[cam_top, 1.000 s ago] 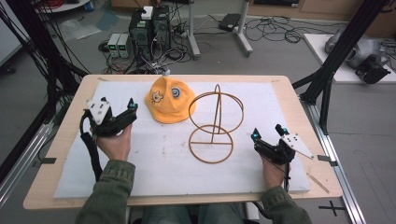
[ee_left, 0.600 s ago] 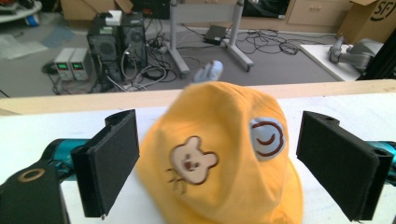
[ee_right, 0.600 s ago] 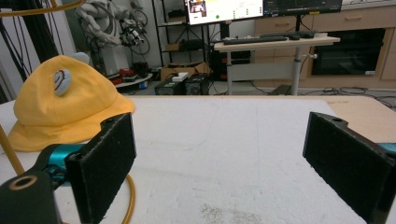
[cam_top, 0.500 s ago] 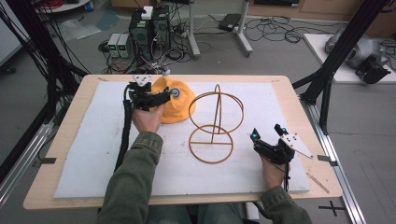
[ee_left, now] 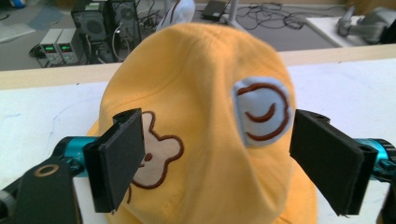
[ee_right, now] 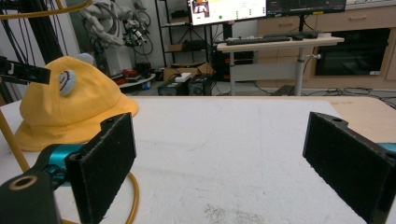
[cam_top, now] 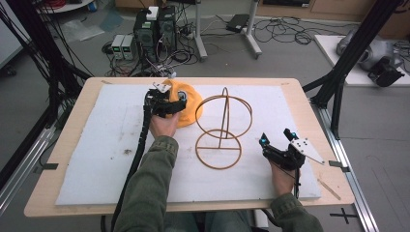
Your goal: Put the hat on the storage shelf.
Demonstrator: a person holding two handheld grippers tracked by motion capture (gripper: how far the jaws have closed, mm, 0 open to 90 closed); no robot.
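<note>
The table (cam_top: 72, 193) is a wooden top with a white mat (cam_top: 96, 159) spread over nearly all of it. Right of the mat's middle stands a wire stand (cam_top: 220, 130), tan in colour: a flat ring on the mat, an upright rod from its centre, and a second ring set on edge near the top. Just left of it, at the far side of the mat, sits the yellow hat (cam_top: 191, 108), brim down, close to the stand; whether the two touch cannot be told from the high view. In the left gripper view the hat (ee_left: 205, 93) looms close, its crown bearing a white bear patch (ee_left: 156, 154) outlined in brown and a pale blue round patch (ee_left: 261, 114) with a brown curl. The left gripper (cam_top: 167, 104) is over the near-left side of the hat, held by a hand in a green sleeve (cam_top: 145, 193). Its jaws have just been closing a little and stand wide on either side of the crown, with the hat between them; the left pad overlaps the bear patch in the picture, and the right pad shows a gap from the cloth, so no grip is seen. The right gripper (cam_top: 278, 142) rests at the near right of the mat, well apart from the hat, its jaws spread wide with bare mat between them.
</note>
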